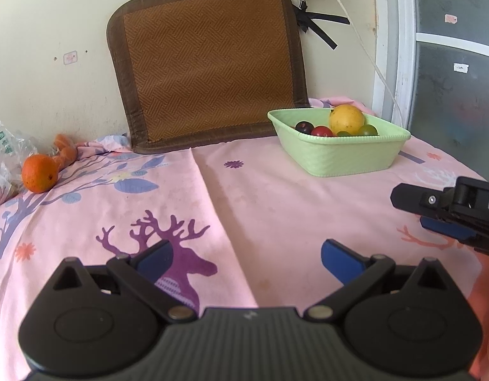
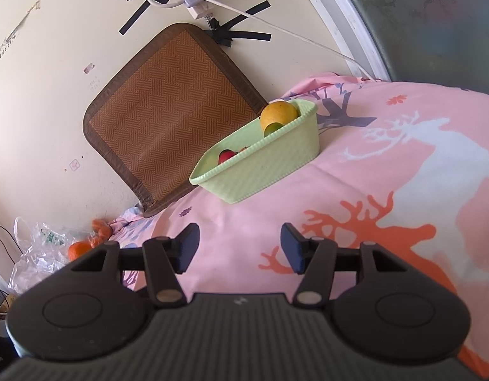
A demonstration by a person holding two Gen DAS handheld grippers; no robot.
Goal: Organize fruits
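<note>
A light green basket [image 1: 339,155] [image 2: 276,165] stands on the pink cloth at the back right. It holds a yellow-orange fruit [image 1: 346,118] [image 2: 278,112], a dark plum [image 1: 304,126], a red fruit [image 1: 322,131] [image 2: 226,156] and green grapes [image 1: 367,130]. One orange [image 1: 39,173] [image 2: 79,250] lies on the cloth at the far left, apart from the basket. My left gripper [image 1: 247,258] is open wide above the cloth, holding nothing. In its own view my right gripper [image 2: 240,247] is open and empty; its side also juts in as a right gripper [image 1: 441,209] at that edge.
A brown woven mat [image 1: 206,66] leans on the wall behind the table. A crumpled clear plastic bag [image 1: 6,155] [image 2: 38,254] and orange peel-like pieces [image 1: 65,150] lie beside the orange. A power strip and white cable [image 2: 200,0] hang on the wall.
</note>
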